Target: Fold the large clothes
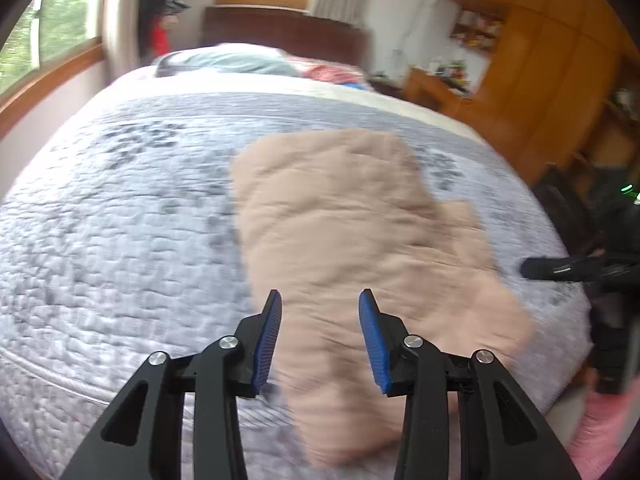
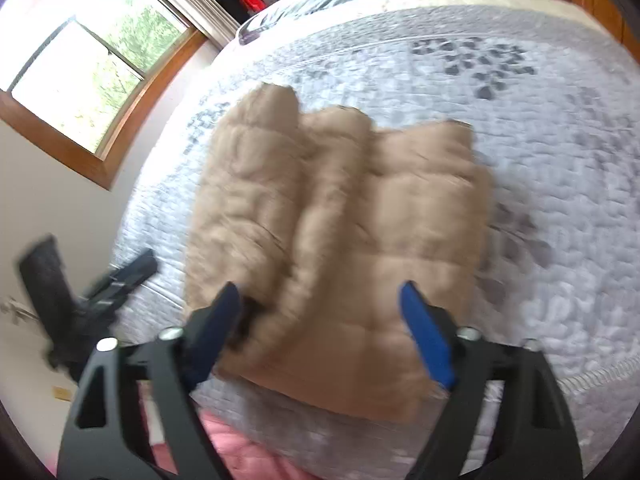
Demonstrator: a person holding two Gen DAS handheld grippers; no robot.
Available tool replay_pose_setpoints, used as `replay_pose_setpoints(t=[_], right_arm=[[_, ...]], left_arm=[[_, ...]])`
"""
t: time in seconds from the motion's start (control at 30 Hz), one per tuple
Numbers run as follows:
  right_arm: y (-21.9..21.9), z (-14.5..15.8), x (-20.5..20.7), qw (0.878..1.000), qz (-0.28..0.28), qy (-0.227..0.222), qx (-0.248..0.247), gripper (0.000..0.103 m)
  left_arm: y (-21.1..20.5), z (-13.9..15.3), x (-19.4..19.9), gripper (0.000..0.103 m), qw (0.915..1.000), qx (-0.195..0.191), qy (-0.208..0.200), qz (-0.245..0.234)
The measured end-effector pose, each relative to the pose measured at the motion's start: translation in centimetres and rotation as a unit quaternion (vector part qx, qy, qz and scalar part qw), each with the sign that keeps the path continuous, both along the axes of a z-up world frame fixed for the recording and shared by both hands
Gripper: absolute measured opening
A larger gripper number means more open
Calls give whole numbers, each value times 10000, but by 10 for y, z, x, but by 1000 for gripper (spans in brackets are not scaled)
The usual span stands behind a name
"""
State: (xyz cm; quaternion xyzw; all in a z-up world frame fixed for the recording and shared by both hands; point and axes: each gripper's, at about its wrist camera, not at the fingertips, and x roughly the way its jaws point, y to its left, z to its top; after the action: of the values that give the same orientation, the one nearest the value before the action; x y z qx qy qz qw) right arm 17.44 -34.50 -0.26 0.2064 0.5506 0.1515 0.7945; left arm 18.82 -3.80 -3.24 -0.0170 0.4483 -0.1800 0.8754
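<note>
A beige quilted jacket (image 1: 352, 220) lies folded lengthwise on the bed's grey patterned quilt (image 1: 120, 220), near the front edge. My left gripper (image 1: 320, 293) hovers over the jacket's near end, its blue pads apart and nothing pinched between them. At the right edge of the left wrist view a black finger of the right gripper (image 1: 560, 268) shows beside the jacket. In the right wrist view the jacket (image 2: 360, 208) shows its sleeves folded in on top. My right gripper (image 2: 320, 286) stands wide open above its near edge, clear of the fabric. The left gripper (image 2: 120, 280) shows to the left, off the jacket.
Pillows (image 1: 232, 60) and a dark headboard (image 1: 288, 28) stand at the bed's far end. A wooden wardrobe (image 1: 560, 64) lines the right wall and windows (image 2: 92, 68) the left. Pink fabric (image 2: 240, 452) lies below the bed's near edge.
</note>
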Motion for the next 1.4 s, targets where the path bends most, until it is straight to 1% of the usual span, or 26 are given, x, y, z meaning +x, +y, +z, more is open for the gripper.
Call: replay_pose_setpoints(t=[0.03,0.13,0.17,0.23,0.3,0.37,0.4,0.43,0.47,0.5,0.57,0.67,0.73,0.83,0.93,0.97,1.07,1.2,1.3,1.4], right_arm=[[5,-2,6,10000,42,86,21,90],[21,-17,32,9978,93,657,-38,90],[26,-22,34,9969,149,771,-35,90],[37,-28,39,9958,261,868,-81,90],[49,-30,43,9954,385,849,-239,88],[58,-35,42,9943,485,880,-367,74],[65,-38,44,9930,568,930,-464,70],[70,-39,44,9924,599,931,-544,63],[74,-39,45,9919,641,884,-654,54],[78,-38,43,9915,699,823,-720,49],[85,-33,39,9912,790,635,-850,35],[87,-24,33,9913,882,348,-910,25],[86,-12,24,9914,975,93,-873,23],[80,6,16,9906,998,-172,-916,22],[67,26,0,9907,903,-456,-906,22],[54,33,-5,9908,853,-559,-894,22],[34,43,-23,9917,626,-730,-855,22],[11,40,-39,9932,368,-774,-785,22],[-6,28,-46,9954,232,-662,-655,22],[-19,8,-49,9976,124,-507,-457,22]], left_arm=[[3,-4,5,40,10000,20,73,62],[10,-16,16,40,9994,107,242,208],[11,-20,19,40,9992,147,282,251],[18,-26,23,40,9987,179,366,315],[20,-30,26,40,9983,213,408,371],[17,-35,29,40,9980,263,451,370],[18,-35,29,40,9978,281,467,369],[18,-36,29,40,9977,302,476,374],[17,-36,30,40,9977,302,473,372],[17,-35,30,40,9978,295,465,368],[18,-34,30,40,9978,288,454,384],[20,-31,29,40,9979,233,453,395],[20,-27,26,40,9982,196,411,399],[20,-20,23,40,9986,143,325,397],[15,-12,18,40,9992,78,237,312],[13,-10,16,41,9994,60,214,279],[2,-5,11,41,9998,41,137,128],[-21,-4,5,41,9998,93,83,-141],[-37,-8,2,41,9994,182,73,-269],[-49,-13,1,41,9989,241,132,-377]])
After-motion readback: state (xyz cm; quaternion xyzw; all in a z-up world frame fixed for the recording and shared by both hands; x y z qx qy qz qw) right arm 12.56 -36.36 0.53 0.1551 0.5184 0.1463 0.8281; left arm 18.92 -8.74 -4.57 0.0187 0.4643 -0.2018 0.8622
